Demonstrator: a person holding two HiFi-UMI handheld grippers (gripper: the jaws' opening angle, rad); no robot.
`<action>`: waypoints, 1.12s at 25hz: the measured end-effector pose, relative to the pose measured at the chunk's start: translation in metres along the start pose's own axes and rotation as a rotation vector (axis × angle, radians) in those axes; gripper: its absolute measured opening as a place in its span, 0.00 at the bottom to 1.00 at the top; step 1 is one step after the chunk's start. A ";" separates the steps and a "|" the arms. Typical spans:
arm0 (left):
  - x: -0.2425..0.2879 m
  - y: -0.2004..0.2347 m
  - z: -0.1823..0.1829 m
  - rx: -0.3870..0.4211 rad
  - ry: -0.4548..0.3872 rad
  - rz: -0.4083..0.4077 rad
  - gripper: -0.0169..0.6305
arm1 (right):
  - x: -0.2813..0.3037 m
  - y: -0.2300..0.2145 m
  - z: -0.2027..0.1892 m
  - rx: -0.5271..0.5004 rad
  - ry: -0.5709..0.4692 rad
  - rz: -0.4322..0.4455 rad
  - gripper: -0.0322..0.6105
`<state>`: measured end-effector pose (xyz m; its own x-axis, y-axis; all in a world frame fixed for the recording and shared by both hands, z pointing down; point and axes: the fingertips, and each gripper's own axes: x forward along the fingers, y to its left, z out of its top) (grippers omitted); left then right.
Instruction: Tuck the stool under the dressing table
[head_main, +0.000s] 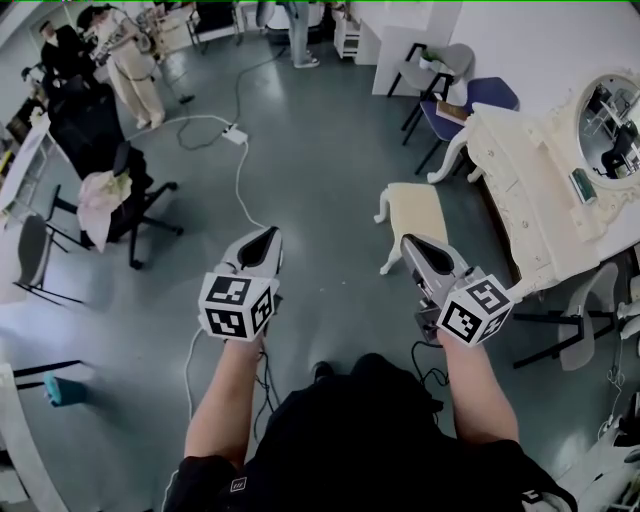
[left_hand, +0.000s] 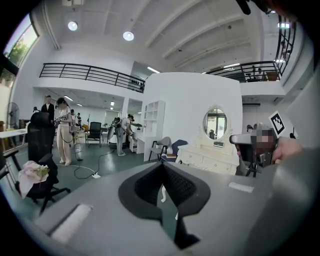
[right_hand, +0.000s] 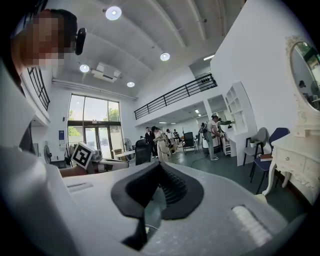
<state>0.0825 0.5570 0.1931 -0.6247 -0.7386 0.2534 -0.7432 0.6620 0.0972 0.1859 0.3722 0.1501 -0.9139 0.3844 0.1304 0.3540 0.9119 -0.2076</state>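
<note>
Left gripper (head_main: 264, 242) and right gripper (head_main: 418, 248): jaws closed together (nothing held). Cream stool (head_main: 413, 211) stands near dressing table (head_main: 520, 188), untucked.

Head camera steeply down from above, gripper cameras level and forward; all three catch the ornate cream dressing table (head_main: 520, 170).

Stool (head_main: 412, 212): cream padded top, white curved legs, upright on grey floor ahead of me, just beside dressing table (head_main: 520, 185) front, not under it. Dressing table: white, ornate, drawers, oval mirror (head_main: 607, 125), to my right.
</note>
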 end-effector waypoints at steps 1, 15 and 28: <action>0.003 0.005 -0.002 0.000 0.005 0.001 0.05 | 0.005 -0.003 0.000 0.001 -0.001 -0.002 0.06; 0.097 0.066 -0.005 -0.006 0.079 0.027 0.05 | 0.097 -0.077 -0.031 0.050 0.073 0.010 0.06; 0.293 0.073 0.051 0.028 0.091 -0.046 0.05 | 0.162 -0.258 0.003 0.110 0.045 -0.076 0.06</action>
<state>-0.1669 0.3818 0.2252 -0.5665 -0.7523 0.3363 -0.7776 0.6231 0.0840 -0.0543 0.1986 0.2223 -0.9266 0.3231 0.1924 0.2578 0.9183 -0.3004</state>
